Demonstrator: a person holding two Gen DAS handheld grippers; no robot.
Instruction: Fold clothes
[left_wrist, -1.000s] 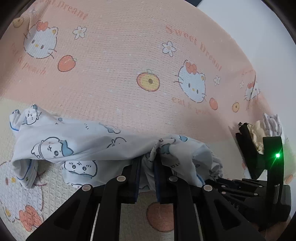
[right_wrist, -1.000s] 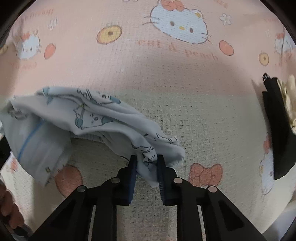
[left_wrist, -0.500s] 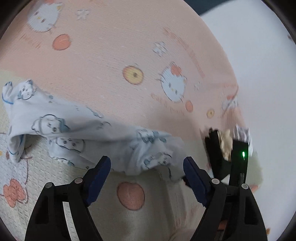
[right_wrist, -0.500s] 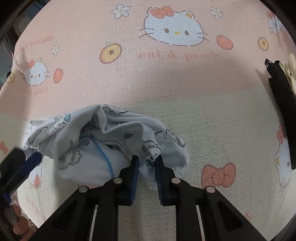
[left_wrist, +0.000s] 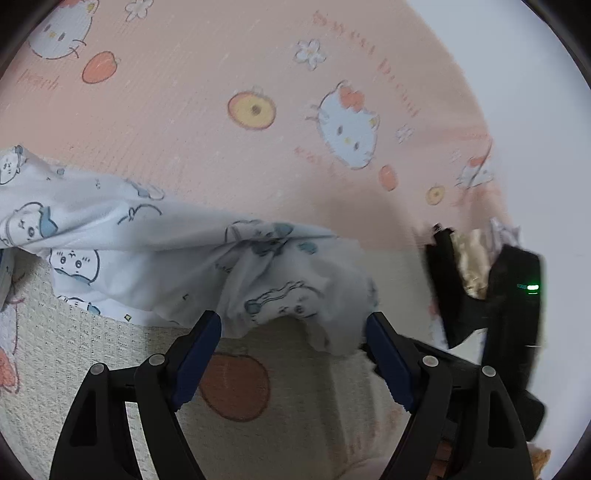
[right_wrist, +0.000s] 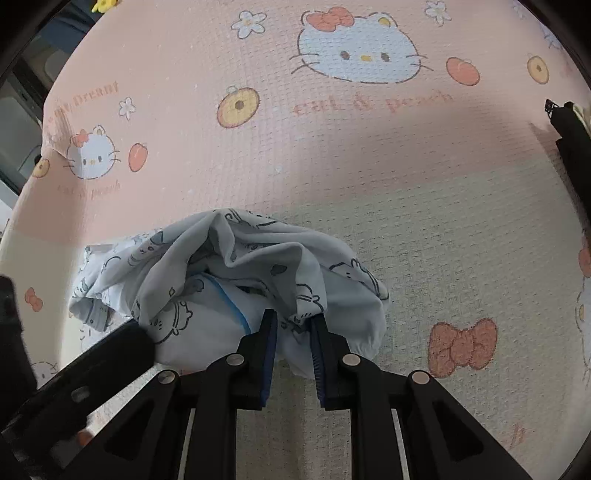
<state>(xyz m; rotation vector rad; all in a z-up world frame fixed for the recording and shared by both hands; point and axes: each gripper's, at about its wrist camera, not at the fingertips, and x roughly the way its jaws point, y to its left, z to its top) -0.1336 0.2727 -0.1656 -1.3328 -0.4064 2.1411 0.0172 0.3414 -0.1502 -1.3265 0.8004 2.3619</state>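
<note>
The garment (left_wrist: 155, 254) lies bunched on the blanket (left_wrist: 221, 155), its long axis running left to right. The left gripper (left_wrist: 293, 332) gapes wide, its edge just ahead. The right gripper (right_wrist: 293, 332) pinches a fold, nearer.

Cartoon-cat blanket
A waffle-weave blanket (right_wrist: 369, 177), pink above and cream below, printed with cats, peaches and bows, covers everything.
</note>
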